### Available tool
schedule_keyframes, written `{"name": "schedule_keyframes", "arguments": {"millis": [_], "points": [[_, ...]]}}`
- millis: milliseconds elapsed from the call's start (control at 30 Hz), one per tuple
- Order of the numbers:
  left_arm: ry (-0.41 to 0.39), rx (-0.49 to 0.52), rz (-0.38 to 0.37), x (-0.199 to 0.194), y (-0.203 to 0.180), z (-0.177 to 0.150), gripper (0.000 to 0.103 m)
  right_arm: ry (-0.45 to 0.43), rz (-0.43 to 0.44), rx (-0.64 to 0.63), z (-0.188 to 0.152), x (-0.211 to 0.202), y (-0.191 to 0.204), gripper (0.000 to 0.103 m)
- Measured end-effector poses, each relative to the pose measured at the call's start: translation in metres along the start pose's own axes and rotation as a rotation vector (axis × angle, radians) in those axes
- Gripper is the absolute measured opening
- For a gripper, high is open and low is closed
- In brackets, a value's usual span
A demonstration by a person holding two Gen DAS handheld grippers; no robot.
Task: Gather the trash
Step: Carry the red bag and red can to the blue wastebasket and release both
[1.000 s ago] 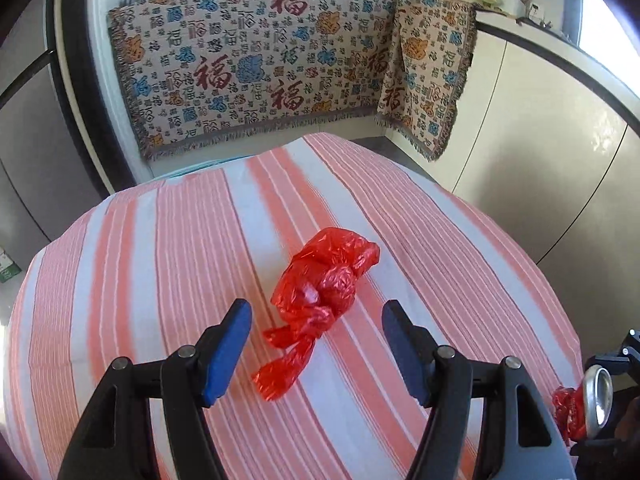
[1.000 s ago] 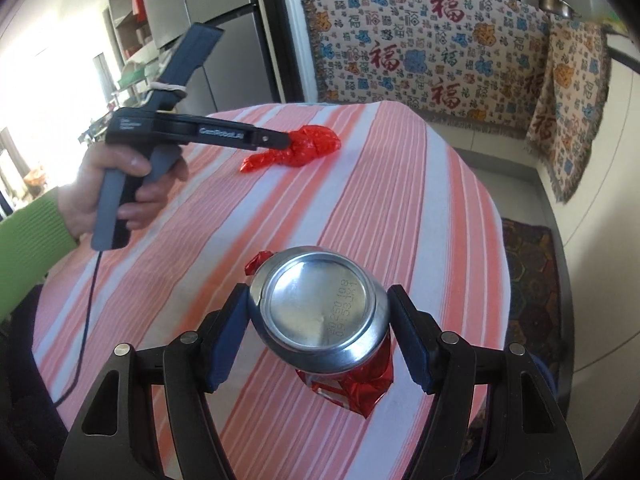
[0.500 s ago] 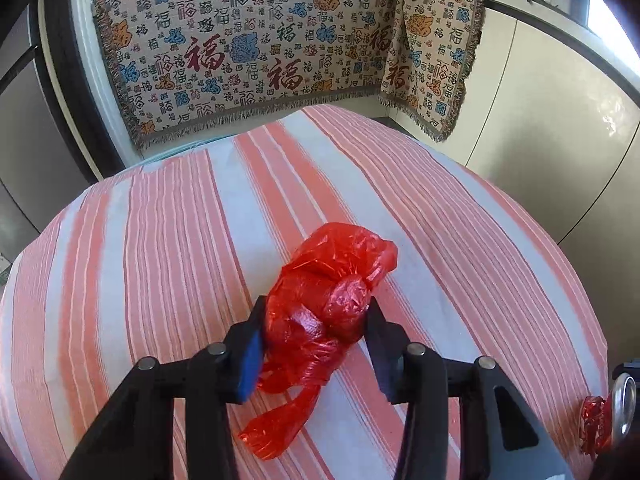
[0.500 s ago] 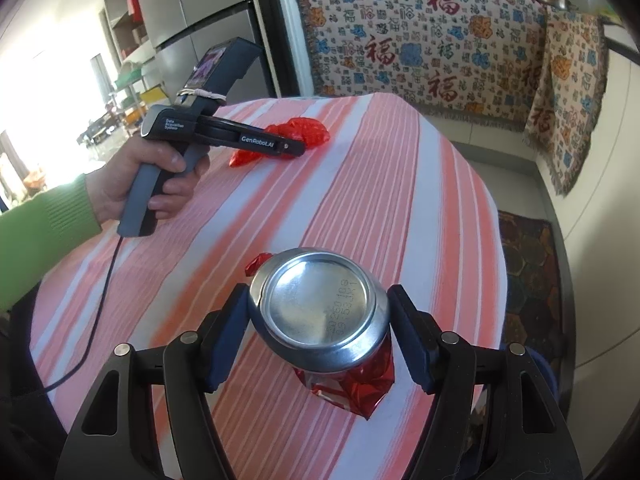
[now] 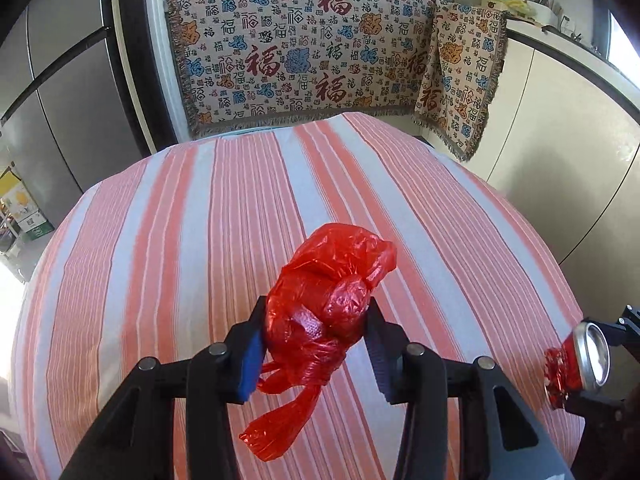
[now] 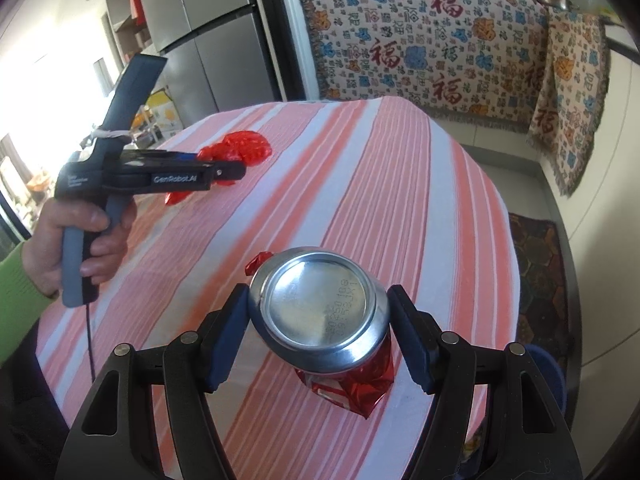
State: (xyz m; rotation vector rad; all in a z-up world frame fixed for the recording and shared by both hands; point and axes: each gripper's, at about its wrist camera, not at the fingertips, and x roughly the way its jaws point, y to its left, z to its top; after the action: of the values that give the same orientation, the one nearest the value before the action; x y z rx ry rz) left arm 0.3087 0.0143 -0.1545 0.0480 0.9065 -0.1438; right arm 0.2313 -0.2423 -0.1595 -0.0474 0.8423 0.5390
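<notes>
Left wrist view: the left tool point(image 5: 316, 338) is clamped on a knotted red plastic bag point(image 5: 326, 304), its blue pads point(image 5: 251, 364) pressing the bundle's bulging middle above the striped bench point(image 5: 192, 240), toward the near edge. The bag looks light, soft and crinkly, likely to squash and slip, so the thick knotted body seems a surer hold than the loose tail dangling below. Whether the bundle has left the cloth cannot be told here, and its contents are hidden. At the bench's right edge, the crushed can point(image 5: 582, 356) shows only partly, cut off by the frame.

Right wrist view: the right tool point(image 6: 318, 334) grips the red drink can point(image 6: 326, 312) across its silver rim, base toward the camera, over the near edge of the bench point(image 6: 400, 184). Thin metal, already crumpled low down, it looks light, stiff at the rim and slick on its sides. Its lower end is hidden behind the base. Across the bench near the far left edge, a hand point(image 6: 76, 244) holds the other tool, whose body covers part of the bag point(image 6: 244, 148).
</notes>
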Motion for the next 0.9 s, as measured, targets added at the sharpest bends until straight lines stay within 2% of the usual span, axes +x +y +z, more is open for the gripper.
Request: {"name": "schedule_keyframes", "arguments": {"millis": [200,400,667,900], "points": [[-0.004,-0.011,0.011,-0.030,-0.002,-0.019,0.045,-0.023,-0.001,0.008,0.000,-0.005,0.006,0.071],[0.006,-0.012,-0.080,-0.052,-0.022,-0.031,0.045,-0.063,-0.012,0.053,0.000,-0.028,-0.003,0.071],[0.013,0.092,-0.251,-0.061,-0.119,-0.032,0.045,-0.083,-0.105,0.170,-0.025,-0.079,-0.063,0.071],[0.045,0.176,-0.360,-0.040,-0.219,-0.025,0.045,-0.040,-0.225,0.378,-0.066,-0.117,-0.163,0.071]]}}
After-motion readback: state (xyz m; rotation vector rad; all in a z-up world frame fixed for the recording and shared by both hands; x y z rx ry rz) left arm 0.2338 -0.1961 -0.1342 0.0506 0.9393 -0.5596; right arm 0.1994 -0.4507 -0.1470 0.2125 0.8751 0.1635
